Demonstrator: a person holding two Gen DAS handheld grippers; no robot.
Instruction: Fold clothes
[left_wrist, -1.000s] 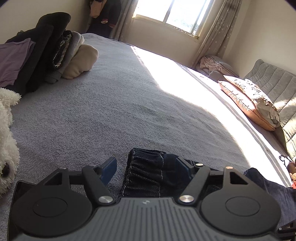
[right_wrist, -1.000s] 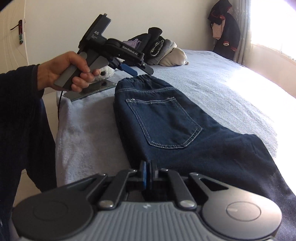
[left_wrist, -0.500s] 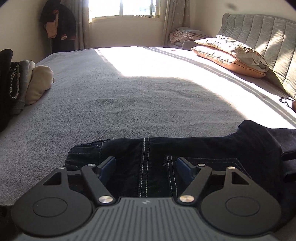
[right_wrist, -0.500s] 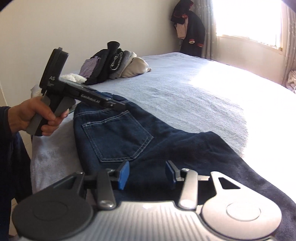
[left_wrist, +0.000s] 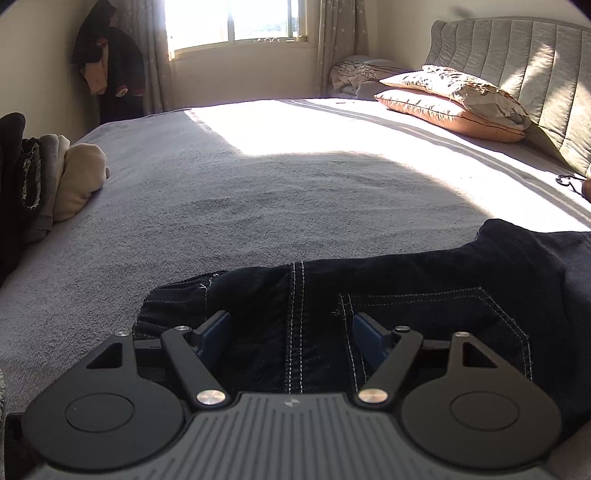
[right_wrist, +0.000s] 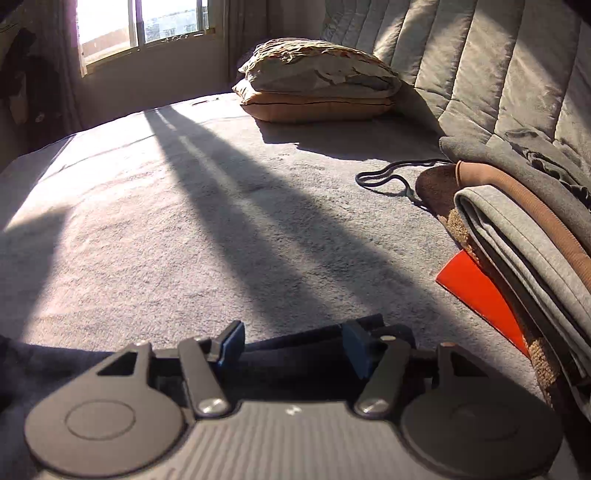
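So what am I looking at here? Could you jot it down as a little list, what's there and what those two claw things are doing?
place: bed with grey cover
garment being folded: dark jeans, lying flat near the bed's edge
left gripper: open, over the jeans at the seam and pocket stitching, not pinching
right gripper: open, jaws have just been opening, dark cloth between them but not pressed
folded pile: at left
pillows: by the headboard
other clothes: grey and brown stack at right

Jeans (left_wrist: 388, 280) on bed (left_wrist: 258, 192), pillows (left_wrist: 454, 99) behind
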